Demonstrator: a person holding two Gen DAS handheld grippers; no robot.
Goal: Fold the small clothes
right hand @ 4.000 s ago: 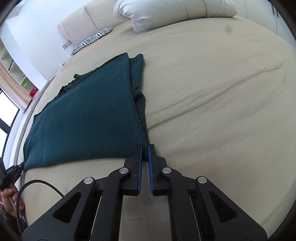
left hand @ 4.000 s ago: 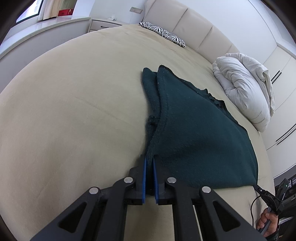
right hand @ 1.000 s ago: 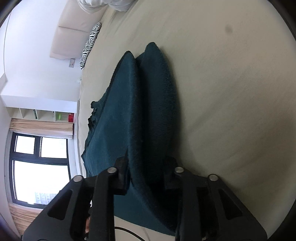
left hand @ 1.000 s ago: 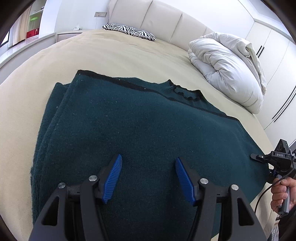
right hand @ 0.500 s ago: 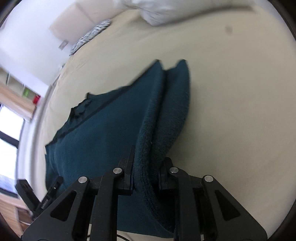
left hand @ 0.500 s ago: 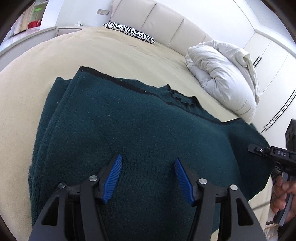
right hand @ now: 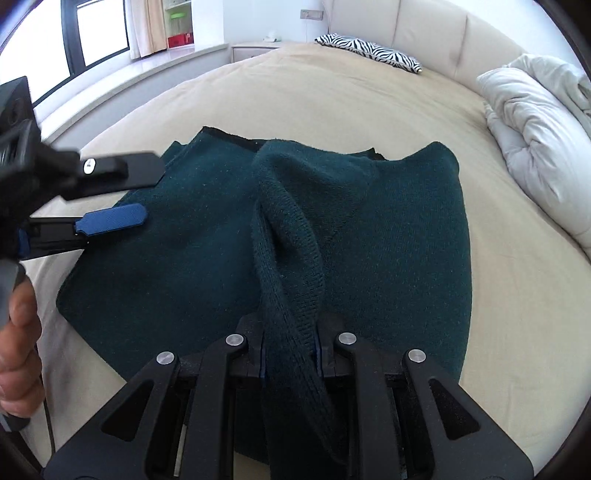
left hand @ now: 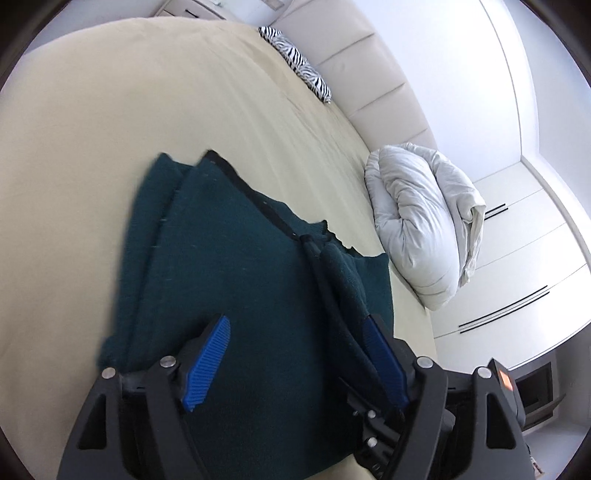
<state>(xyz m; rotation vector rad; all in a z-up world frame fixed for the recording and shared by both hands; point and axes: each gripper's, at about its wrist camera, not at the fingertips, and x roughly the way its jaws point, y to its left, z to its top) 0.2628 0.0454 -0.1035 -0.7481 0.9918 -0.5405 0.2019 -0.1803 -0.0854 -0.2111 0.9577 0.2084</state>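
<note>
1. The dark green sweater [right hand: 192, 236] lies spread on the beige bed [right hand: 332, 107], roughly in the middle of the sheet, with its black-trimmed top edge turned toward the headboard [right hand: 424, 33].
2. The right tool [right hand: 290, 354] is clamped narrow on a thick bunched fold of the sweater, and the knit rises from between its two black fingers as a ridge over the flat layer below.
3. That lifted fold drapes toward the right side of the bed, doubling the right part of the sweater over itself.
4. The left tool [left hand: 295, 362] hangs over the sweater with its jaws wide; they have just been opening, and its blue pads [left hand: 207, 363] press on nothing.
5. In the left wrist view the raised fold runs up past the right-hand pad, but whether it touches that pad cannot be told.
6. From the right wrist view the left tool reaches in from the left edge of the picture, one blue pad facing up above the sweater's left part, and a hand [right hand: 18, 343] grips its handle.
7. A crumpled white duvet [left hand: 424, 225] sits at the right side of the bed near the headboard, well apart from the sweater.
8. A zebra-striped pillow [right hand: 369, 48] lies at the head of the bed, against the headboard.
</note>
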